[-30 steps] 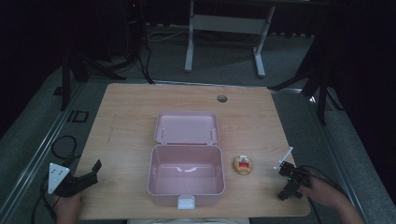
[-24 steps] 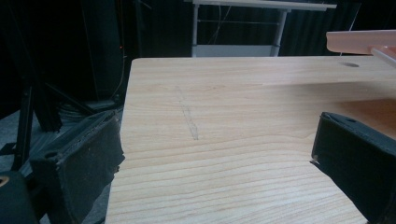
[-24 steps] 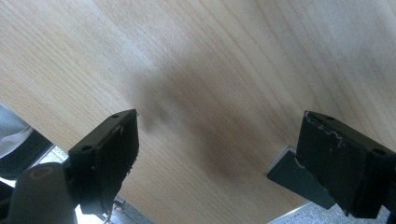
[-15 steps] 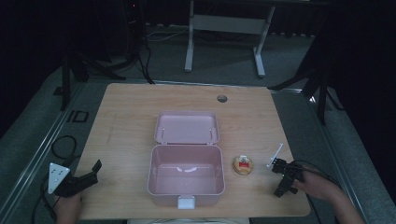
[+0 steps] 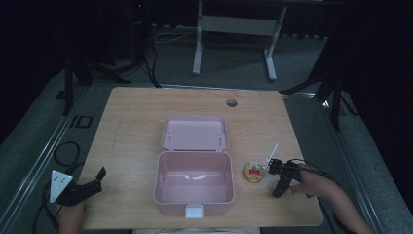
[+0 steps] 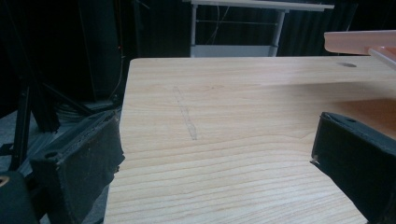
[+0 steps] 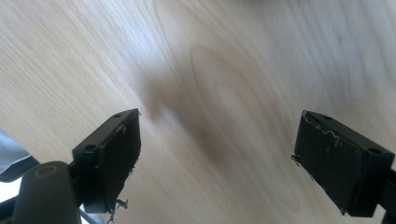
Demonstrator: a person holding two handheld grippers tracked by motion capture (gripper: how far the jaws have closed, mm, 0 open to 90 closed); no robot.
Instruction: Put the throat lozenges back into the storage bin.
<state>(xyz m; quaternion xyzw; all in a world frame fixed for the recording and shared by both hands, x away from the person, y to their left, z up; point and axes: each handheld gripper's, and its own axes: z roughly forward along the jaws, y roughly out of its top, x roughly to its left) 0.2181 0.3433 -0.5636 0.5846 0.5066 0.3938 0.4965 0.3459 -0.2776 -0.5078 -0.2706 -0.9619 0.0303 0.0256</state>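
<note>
Altogether one pink box (image 5: pixel 194 183), one small bowl (image 5: pixel 254 172), two grippers with jaws apart.

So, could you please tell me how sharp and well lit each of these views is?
High view: dim overall, surroundings nearly black, yet the pink box and table read clearly. Left gripper view: bright and sharp on the wood grain. Right gripper view: the tabletop is smeared by blur, with a soft dark shadow between the open jaws of the right hand-held gripper.
</note>
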